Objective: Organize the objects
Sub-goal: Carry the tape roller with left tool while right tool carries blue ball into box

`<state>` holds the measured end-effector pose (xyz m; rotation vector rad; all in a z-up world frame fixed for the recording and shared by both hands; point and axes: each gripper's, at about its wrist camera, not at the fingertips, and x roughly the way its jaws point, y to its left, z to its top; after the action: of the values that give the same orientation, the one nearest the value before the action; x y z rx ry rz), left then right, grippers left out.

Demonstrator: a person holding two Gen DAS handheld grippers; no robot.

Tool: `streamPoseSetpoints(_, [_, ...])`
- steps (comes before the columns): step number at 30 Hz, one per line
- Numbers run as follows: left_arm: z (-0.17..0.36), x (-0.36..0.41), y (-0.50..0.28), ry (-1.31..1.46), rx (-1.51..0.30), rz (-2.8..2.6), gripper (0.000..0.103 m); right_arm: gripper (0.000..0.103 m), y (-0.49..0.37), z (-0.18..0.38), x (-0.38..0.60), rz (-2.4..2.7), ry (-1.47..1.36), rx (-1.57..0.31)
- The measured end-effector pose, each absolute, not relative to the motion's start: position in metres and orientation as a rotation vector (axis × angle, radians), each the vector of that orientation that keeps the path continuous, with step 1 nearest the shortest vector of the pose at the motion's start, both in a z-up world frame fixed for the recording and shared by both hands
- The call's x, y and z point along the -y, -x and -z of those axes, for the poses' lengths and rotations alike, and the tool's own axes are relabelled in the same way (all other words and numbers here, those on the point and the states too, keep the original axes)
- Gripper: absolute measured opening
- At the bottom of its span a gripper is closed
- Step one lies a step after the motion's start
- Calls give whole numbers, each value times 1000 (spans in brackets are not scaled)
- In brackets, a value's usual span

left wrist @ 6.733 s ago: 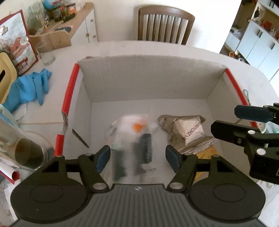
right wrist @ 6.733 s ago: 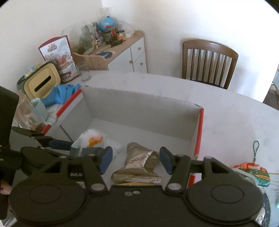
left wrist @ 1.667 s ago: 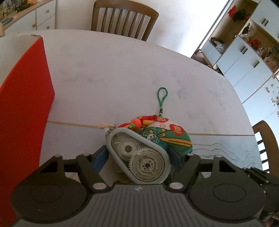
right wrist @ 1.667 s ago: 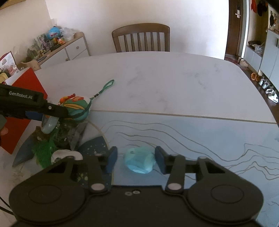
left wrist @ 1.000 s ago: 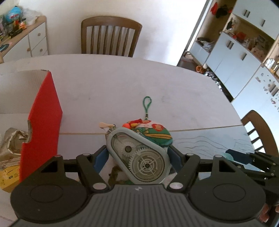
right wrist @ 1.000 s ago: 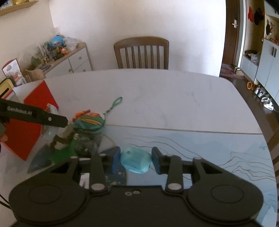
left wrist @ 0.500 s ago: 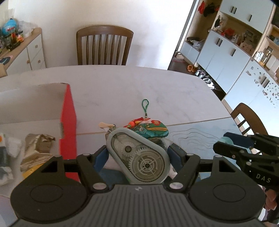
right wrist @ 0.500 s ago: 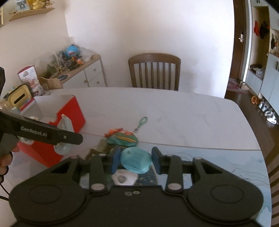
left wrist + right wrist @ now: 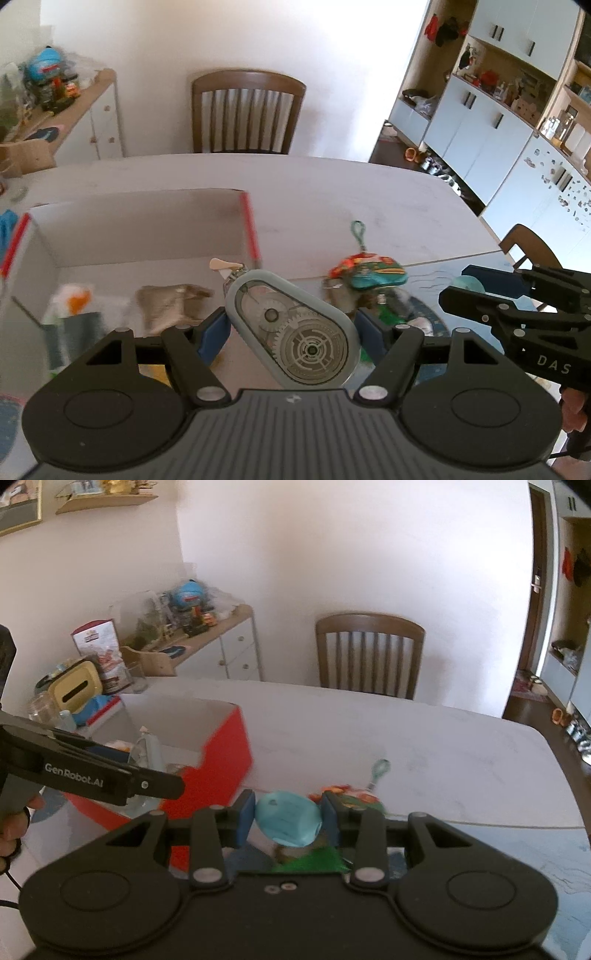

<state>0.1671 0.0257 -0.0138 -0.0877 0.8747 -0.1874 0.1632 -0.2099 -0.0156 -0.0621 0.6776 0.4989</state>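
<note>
Two printed marks readable, both on tool bodies.
"GenRobot.AI" runs in white along the left tool (image 9: 140,775) arm; "DAS" sits on the right tool (image 9: 476,288) housing, beside its fingers.

White walls, wooden chair (image 9: 248,110) behind pale table (image 9: 332,192), cluttered sideboard (image 9: 207,646), pale-blue cabinets (image 9: 491,136).

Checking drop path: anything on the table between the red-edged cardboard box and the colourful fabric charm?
Bare white tabletop between cardboard box and fabric charm, per left wrist view.
</note>
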Motion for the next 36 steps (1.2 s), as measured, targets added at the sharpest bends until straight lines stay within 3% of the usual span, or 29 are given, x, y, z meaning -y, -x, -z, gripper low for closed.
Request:
streamPoseSetpoints(20, [23, -145, -184, 41, -887, 96, 74, 38, -162, 17, 84, -563, 112, -675])
streamPoseSetpoints(36, [52, -157, -243, 42, -939, 39, 74, 38, -181, 57, 1, -596, 228, -752])
